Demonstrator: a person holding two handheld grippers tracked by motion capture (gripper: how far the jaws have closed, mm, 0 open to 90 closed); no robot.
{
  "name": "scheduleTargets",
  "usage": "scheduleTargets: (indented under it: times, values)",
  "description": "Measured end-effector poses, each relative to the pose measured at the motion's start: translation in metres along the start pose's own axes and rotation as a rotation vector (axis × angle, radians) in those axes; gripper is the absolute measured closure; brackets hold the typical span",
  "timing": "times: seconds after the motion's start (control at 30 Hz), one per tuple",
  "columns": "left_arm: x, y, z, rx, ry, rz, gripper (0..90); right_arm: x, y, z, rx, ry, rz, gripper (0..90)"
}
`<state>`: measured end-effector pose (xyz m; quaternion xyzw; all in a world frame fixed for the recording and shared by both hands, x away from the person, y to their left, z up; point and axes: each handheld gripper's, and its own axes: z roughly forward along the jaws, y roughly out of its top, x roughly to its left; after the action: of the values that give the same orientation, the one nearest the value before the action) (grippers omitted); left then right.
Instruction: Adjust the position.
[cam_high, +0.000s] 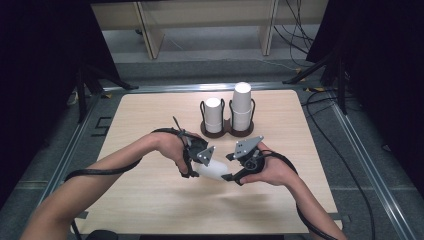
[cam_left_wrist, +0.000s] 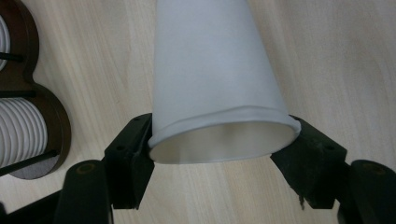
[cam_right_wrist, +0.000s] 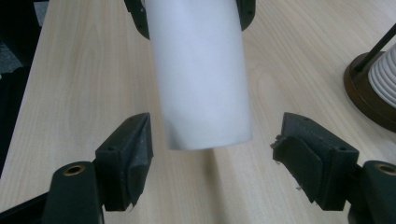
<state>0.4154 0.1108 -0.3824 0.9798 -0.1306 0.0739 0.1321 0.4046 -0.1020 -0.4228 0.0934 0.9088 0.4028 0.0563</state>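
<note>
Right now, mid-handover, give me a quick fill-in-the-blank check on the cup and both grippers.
1. The left gripper is shut on the white paper cup at its ____ end.
2. The right gripper has its jaws ____, either side of the cup's closed base.
3. The dark cup holder at the far side carries ____ stacks of cups.

Missing words: rim; open; two

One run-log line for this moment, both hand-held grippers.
left hand-held gripper: shut on white paper cup rim | right hand-held gripper: open around cup base | dark wooden cup holder: two stacks
</note>
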Motion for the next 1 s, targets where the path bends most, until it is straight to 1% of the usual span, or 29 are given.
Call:
scheduleTargets:
  times: [0.03,0.07,0.1,0.13,0.17,0.2,0.27,0.3,0.33,0.37,0.43,0.47,0.5,0.53,0.57,0.63,0.73,0.77,0.8,0.83,0.87,0.9,0.93,0.97,1.0]
  values:
    - [0.000,0.000,0.000,0.001,-0.001,0.000,31.2,0.000,0.001,0.000,0.003,0.000,0.004,27.0]
    - [0.000,0.000,0.001,0.003,-0.002,0.002,31.2,0.001,0.001,0.001,0.009,0.012,0.018,27.1]
    - [0.000,0.001,0.001,0.006,-0.008,-0.004,31.2,0.001,0.002,0.001,0.008,0.009,0.003,27.1]
    - [0.000,0.001,0.001,0.006,-0.006,-0.001,31.2,0.001,0.003,0.002,0.009,0.012,0.009,27.2]
    - [0.000,0.001,0.001,0.009,-0.008,0.001,31.2,0.000,0.004,0.002,0.008,0.007,-0.008,27.2]
    - [0.000,0.001,0.001,0.008,-0.006,0.001,31.2,0.001,0.004,0.002,0.011,0.011,-0.003,27.2]
    - [0.000,0.001,0.001,0.009,-0.007,0.000,31.2,0.001,0.005,0.003,0.016,0.007,-0.006,27.2]
    - [0.000,0.001,0.000,0.008,-0.006,-0.001,31.2,0.001,0.006,0.004,0.018,0.013,-0.010,27.2]
    - [0.003,0.002,-0.003,0.053,-0.006,0.052,31.2,0.001,0.006,0.004,0.023,0.019,0.005,27.2]
    - [0.001,0.002,-0.001,0.028,-0.005,0.021,31.2,0.001,0.007,0.005,0.022,0.013,-0.010,27.2]
    - [0.001,0.002,-0.002,0.028,-0.008,0.017,31.2,0.001,0.007,0.006,0.027,0.013,-0.014,27.2]
    - [0.001,0.002,-0.002,0.028,-0.007,0.021,31.2,0.001,0.008,0.007,0.033,0.018,-0.007,27.2]
    - [0.001,0.002,-0.002,0.028,-0.009,0.018,31.2,0.001,0.008,0.007,0.033,0.009,-0.015,27.2]
    - [0.001,0.002,-0.001,0.030,-0.010,0.019,31.2,0.001,0.008,0.008,0.035,0.014,-0.016,27.2]
    - [0.000,0.002,0.000,0.010,-0.013,-0.004,31.2,0.000,0.009,0.009,0.034,0.008,-0.032,27.2]
    - [0.000,0.003,0.000,0.015,-0.010,0.006,31.2,0.001,0.010,0.011,0.042,0.014,-0.023,27.2]
    - [0.000,0.004,0.000,0.010,-0.014,-0.001,31.2,0.001,0.011,0.012,0.048,0.012,-0.029,27.2]
    - [0.001,0.004,-0.001,0.029,-0.011,0.022,31.3,0.002,0.011,0.012,0.050,0.014,-0.030,27.2]
    - [0.001,0.005,-0.001,0.032,-0.011,0.026,31.3,0.002,0.012,0.013,0.050,0.012,-0.033,27.2]
    - [0.000,0.005,-0.001,0.020,-0.013,0.011,31.2,0.002,0.012,0.013,0.052,0.011,-0.034,27.2]
    - [0.000,0.005,0.000,0.016,-0.014,0.007,31.3,0.002,0.012,0.013,0.051,0.007,-0.037,27.3]
    - [0.001,0.005,-0.001,0.029,-0.010,0.029,31.3,0.002,0.013,0.013,0.048,0.012,-0.041,27.3]
    - [-0.001,0.005,0.000,0.005,-0.013,0.002,31.3,0.001,0.013,0.014,0.045,0.011,-0.052,27.4]
    - [-0.001,0.005,0.000,0.003,-0.014,0.001,31.3,0.003,0.014,0.014,0.051,0.019,-0.031,27.5]
    - [-0.001,0.006,0.001,0.004,-0.014,0.002,31.3,0.002,0.014,0.015,0.051,0.015,-0.039,27.5]
